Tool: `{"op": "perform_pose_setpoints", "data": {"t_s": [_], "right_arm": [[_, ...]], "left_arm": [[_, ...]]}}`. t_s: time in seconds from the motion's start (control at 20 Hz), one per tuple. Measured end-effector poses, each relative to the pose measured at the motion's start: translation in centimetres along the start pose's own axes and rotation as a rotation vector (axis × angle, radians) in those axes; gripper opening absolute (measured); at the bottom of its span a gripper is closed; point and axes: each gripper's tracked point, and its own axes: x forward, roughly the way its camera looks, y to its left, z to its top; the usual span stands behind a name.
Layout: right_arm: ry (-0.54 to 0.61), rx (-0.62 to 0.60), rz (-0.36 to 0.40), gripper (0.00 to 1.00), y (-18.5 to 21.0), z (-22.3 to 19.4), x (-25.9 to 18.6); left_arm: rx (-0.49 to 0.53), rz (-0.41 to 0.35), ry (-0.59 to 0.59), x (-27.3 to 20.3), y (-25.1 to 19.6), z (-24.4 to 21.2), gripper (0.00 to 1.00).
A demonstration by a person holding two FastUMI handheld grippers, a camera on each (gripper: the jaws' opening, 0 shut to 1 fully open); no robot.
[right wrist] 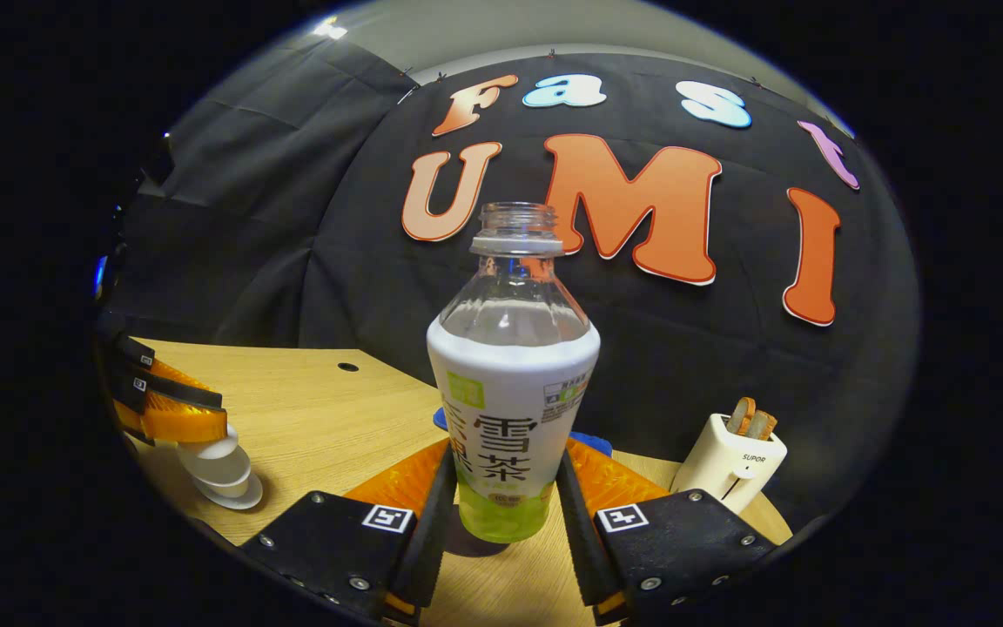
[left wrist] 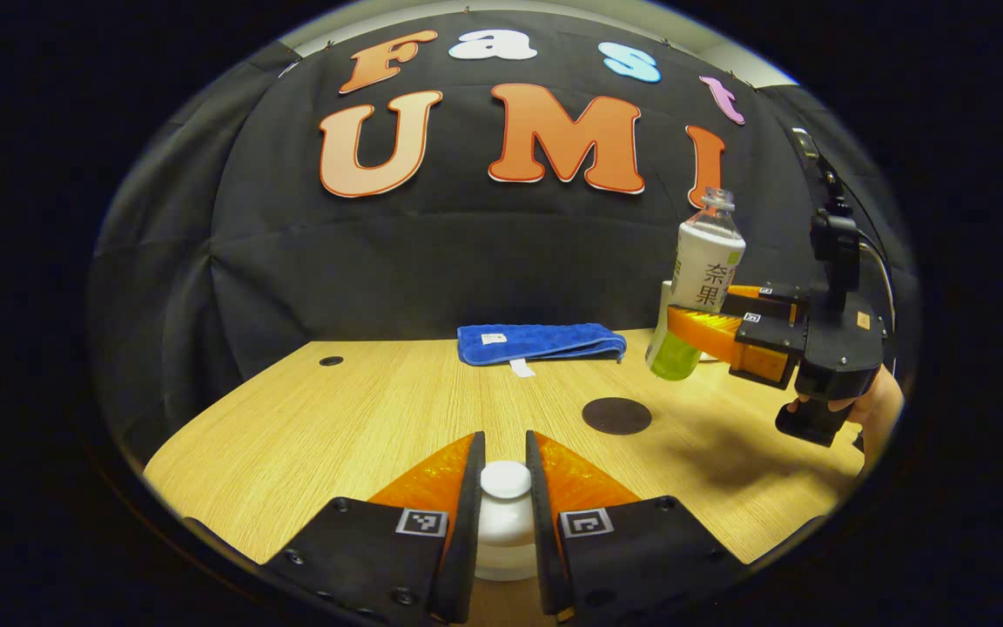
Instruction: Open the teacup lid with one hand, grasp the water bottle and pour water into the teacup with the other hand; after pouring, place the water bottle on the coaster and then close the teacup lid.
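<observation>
At frame bottom, the right gripper (right wrist: 506,509) clamps the bottle (right wrist: 512,409) low: thin, slippery, uncapped, so spill-prone; the left gripper (left wrist: 505,488) pinches the lid (left wrist: 505,481).

You have a table (left wrist: 319,418) of pale wood-grain finish, smooth and matt. The water bottle (right wrist: 512,383) is clear glossy plastic, wrapped in a smooth printed sleeve. The blue towel (left wrist: 541,342) is soft, ribbed cloth. The coaster (left wrist: 616,415) looks dark and matt. The teacup lid (left wrist: 505,481) is white, smooth, with a slight sheen. The booth wall (left wrist: 432,261) is creased matt cloth.
</observation>
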Motion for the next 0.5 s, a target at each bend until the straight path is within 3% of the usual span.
{"op": "perform_pose_setpoints", "data": {"t_s": [0.5], "right_arm": [[0.020, 0.049, 0.033, 0.63, 0.9, -0.5, 0.1]], "left_arm": [[-0.019, 0.025, 0.064, 0.5, -0.1, -2.9, 0.33]]}}
